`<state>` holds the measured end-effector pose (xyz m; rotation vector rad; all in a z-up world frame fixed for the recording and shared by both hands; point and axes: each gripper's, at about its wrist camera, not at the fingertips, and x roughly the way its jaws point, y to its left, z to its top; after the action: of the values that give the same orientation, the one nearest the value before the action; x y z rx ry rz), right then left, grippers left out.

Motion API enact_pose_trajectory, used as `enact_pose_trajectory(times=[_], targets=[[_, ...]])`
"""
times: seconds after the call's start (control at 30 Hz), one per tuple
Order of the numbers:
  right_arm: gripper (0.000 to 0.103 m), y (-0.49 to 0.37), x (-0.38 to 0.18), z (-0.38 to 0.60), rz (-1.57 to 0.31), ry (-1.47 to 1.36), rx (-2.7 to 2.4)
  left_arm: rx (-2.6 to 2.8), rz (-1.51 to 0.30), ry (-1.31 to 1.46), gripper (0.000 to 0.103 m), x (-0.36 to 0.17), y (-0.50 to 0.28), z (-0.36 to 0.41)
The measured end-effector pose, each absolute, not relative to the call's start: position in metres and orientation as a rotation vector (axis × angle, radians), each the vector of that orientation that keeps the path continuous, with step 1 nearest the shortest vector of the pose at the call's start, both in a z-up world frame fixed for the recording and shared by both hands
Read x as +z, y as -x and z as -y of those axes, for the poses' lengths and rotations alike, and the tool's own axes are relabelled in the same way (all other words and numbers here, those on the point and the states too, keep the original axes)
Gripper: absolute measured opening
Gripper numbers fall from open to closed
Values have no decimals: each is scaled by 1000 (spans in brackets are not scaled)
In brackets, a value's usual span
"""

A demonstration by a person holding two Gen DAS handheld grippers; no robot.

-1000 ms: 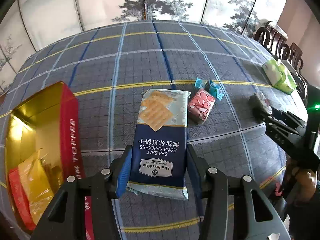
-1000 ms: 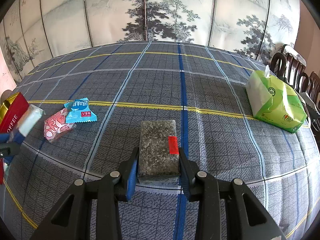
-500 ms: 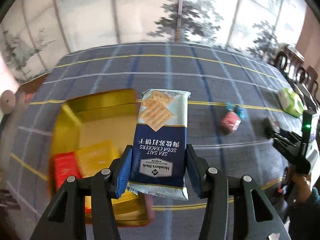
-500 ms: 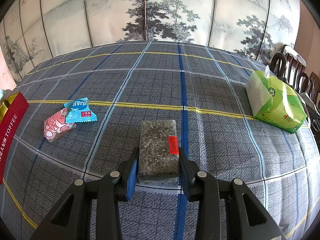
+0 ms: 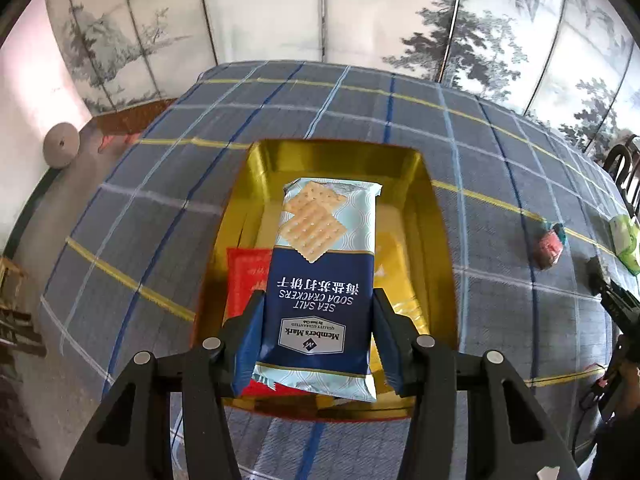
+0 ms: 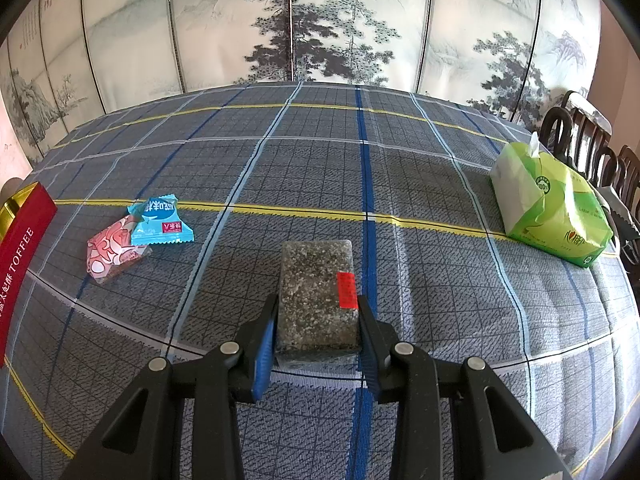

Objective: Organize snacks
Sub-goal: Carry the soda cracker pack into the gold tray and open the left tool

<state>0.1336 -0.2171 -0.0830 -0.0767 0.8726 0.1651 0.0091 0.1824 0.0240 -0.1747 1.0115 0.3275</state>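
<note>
Our left gripper [image 5: 318, 334] clamps the cracker pack [image 5: 322, 280] above the open gold tin [image 5: 340, 156]. Our right gripper [image 6: 316, 326] grips the speckled bar [image 6: 316, 292] over the tablecloth [image 6: 440, 280], beside two wrapped snacks [image 6: 136, 236].

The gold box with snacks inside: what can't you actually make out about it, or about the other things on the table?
- Left wrist view: the soda cracker pack in the left gripper hides much of the gold box; the red packet and yellow packet show only partly.
- Right wrist view: the box is cut off by the left edge.
- Right wrist view: the label on the speckled grey bar in the right gripper is too small to read.
</note>
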Motion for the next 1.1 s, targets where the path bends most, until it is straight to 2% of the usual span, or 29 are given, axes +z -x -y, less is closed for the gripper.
enact_pose_trajectory(times=[0.53,1.1], targets=[[36,-133,-83,216,-872,79,164,351,-1056,160,47,-4,3,-190],[36,-133,-82,220,-872,75,134,347,-1066,115,50,-9,5,-189]])
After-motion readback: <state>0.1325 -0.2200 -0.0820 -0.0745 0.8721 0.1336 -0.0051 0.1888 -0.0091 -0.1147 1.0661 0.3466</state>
